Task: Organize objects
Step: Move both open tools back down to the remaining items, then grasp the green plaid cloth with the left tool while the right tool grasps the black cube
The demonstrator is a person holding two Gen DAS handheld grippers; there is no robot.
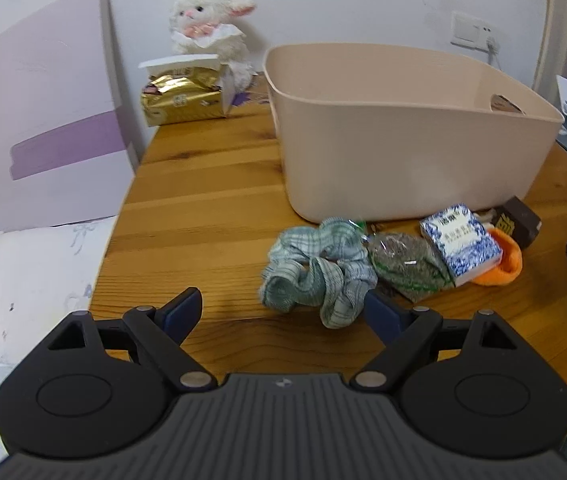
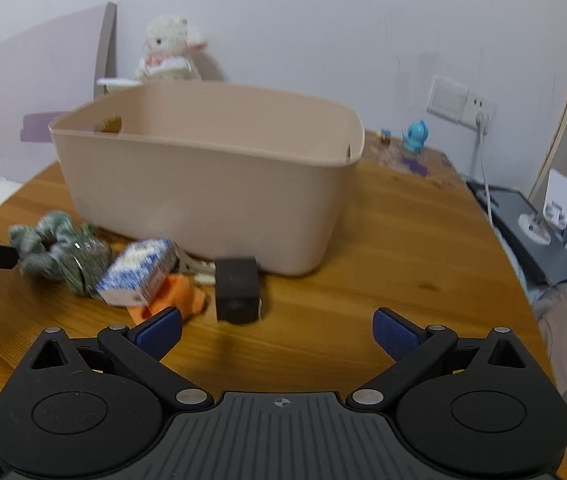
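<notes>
Both grippers' jaws spread, empty; blue-white box (image 1: 460,243) long axis toward bin (image 1: 403,152).

Spread left tool (image 1: 283,308), scrunchie (image 1: 317,272), bin (image 1: 403,160)

Looks like a home bedroom. Pillow (image 1: 39,284) and bedding beside a wooden desk (image 1: 211,208). Plush lamb (image 1: 211,20) against the wall.

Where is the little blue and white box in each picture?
Left wrist view: the blue and white box lies right of centre, in front of the pink bin, between the green scrunchie and the black box.
Right wrist view: the same box lies left of centre, on the orange cloth.
Shared landmark: the pink bin, right behind the box in both.
</notes>
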